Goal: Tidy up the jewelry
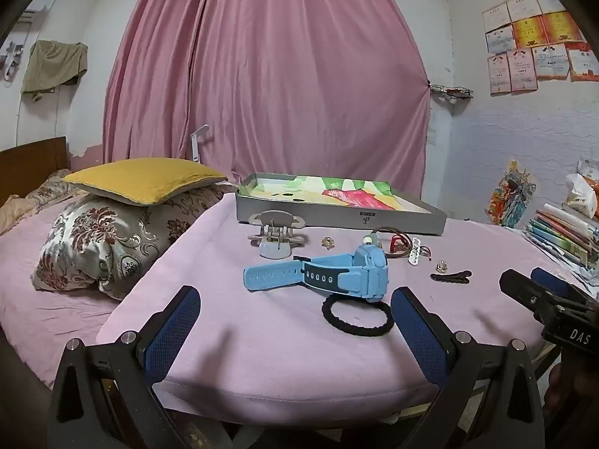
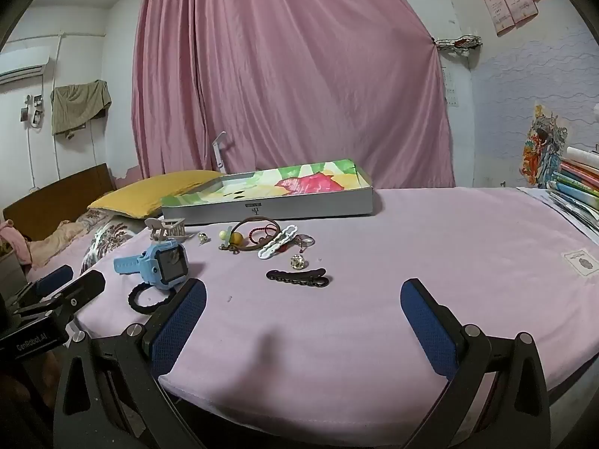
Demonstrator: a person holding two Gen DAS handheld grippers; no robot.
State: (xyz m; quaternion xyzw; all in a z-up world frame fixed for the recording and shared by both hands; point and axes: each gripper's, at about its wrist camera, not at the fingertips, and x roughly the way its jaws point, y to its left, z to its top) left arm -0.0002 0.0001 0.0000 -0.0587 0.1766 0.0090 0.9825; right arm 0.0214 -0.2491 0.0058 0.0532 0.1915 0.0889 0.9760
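A grey tray [image 1: 337,217] with a colourful lining stands at the back of the pink-covered table; it also shows in the right wrist view [image 2: 284,207]. In front lie a blue watch [image 1: 337,273] [image 2: 164,263], a black hair tie [image 1: 355,316] [image 2: 144,299], a beige claw clip [image 1: 275,234] [image 2: 166,229], a black hair clip [image 1: 451,277] [image 2: 297,277], a white clip [image 2: 277,242], cords and beads [image 2: 243,237] and small rings [image 2: 297,262]. My left gripper [image 1: 295,331] is open, short of the watch. My right gripper [image 2: 303,323] is open, short of the black hair clip.
A bed with a yellow pillow [image 1: 146,179] and a patterned pillow [image 1: 108,239] lies left of the table. Stacked books [image 1: 565,232] [image 2: 576,187] sit at the right edge. A pink curtain [image 1: 269,75] hangs behind. The right gripper shows in the left wrist view [image 1: 550,299].
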